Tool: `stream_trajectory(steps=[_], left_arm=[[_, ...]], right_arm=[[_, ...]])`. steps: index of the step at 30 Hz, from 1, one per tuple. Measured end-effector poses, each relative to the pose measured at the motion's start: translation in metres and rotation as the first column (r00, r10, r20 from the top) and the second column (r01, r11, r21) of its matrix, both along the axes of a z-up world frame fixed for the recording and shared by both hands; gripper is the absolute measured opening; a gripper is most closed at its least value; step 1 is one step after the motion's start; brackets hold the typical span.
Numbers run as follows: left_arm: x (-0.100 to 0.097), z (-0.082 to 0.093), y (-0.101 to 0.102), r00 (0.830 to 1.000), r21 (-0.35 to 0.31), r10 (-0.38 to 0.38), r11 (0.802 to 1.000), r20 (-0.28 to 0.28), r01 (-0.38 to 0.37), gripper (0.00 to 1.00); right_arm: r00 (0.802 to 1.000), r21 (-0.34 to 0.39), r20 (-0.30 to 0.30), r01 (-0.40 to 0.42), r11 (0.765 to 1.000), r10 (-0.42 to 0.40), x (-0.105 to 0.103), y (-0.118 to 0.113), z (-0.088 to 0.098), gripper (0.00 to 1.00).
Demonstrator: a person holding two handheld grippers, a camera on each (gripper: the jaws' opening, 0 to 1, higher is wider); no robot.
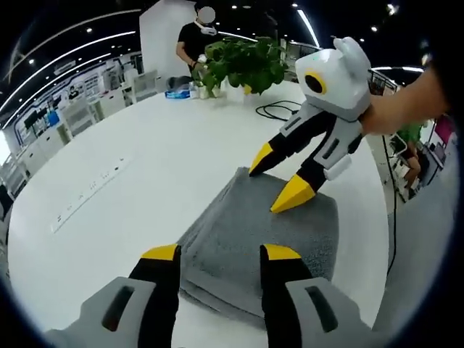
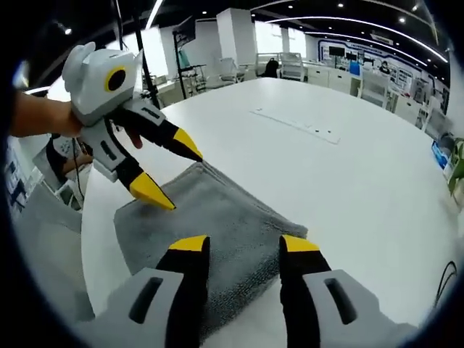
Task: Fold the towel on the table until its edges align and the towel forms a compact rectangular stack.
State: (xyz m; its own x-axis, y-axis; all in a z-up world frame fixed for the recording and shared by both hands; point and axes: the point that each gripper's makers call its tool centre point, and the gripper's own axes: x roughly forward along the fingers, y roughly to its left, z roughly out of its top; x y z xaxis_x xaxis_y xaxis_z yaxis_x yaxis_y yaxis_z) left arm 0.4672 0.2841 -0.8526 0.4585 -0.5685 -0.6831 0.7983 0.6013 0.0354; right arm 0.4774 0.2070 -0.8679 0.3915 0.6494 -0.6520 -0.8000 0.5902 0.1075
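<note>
- Left gripper view: left gripper [image 1: 220, 254] low over the near edge of a folded grey towel [image 1: 275, 228], jaws apart, nothing between them.
- Towel lying in layers on the white surface [image 1: 145, 159], near its right edge.
- Right gripper [image 1: 282, 183] reaching in from the right, held by a hand [image 1: 402, 109], jaws spread, yellow tips at the towel's far edge.
- Potted plant [image 1: 243, 64] and a black cable [image 1: 279, 110] at the far side.
- Right gripper view: right gripper [image 2: 245, 248] above the towel [image 2: 210, 217], jaws open and empty.
- Left gripper [image 2: 174, 174] coming from the left, jaws parted, tips over the towel's far corner by the surface [image 2: 326, 174] edge.
</note>
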Motion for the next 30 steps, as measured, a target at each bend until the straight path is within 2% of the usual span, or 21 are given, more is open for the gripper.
stream_trajectory(steps=[3, 9, 18, 24, 30], left_arm=[[-0.009, -0.002, -0.001, 1.000, 0.010, -0.019, 1.000, 0.000, 0.019, 0.50], [-0.025, -0.008, 0.000, 0.999, -0.005, -0.033, 0.999, -0.042, 0.033, 0.54], [-0.041, -0.023, 0.006, 0.994, 0.024, -0.047, 0.998, -0.096, 0.049, 0.58], [-0.048, -0.034, 0.005, 0.992, 0.071, -0.088, 0.993, -0.091, 0.095, 0.58], [-0.045, -0.038, 0.004, 0.992, 0.080, -0.094, 0.992, -0.087, 0.101, 0.58]], right_arm=[[1.000, 0.001, 0.004, -0.016, 1.000, 0.016, -0.007, -0.001, 0.002, 0.40], [0.999, 0.011, -0.002, -0.047, 0.999, 0.047, -0.023, -0.001, 0.004, 0.46], [0.995, -0.026, -0.017, -0.103, 0.994, 0.103, -0.043, -0.002, -0.006, 0.50], [0.992, -0.048, -0.044, -0.121, 0.992, 0.119, -0.053, -0.003, -0.018, 0.52], [0.994, -0.035, -0.049, -0.095, 0.995, 0.093, -0.053, -0.005, -0.021, 0.51]])
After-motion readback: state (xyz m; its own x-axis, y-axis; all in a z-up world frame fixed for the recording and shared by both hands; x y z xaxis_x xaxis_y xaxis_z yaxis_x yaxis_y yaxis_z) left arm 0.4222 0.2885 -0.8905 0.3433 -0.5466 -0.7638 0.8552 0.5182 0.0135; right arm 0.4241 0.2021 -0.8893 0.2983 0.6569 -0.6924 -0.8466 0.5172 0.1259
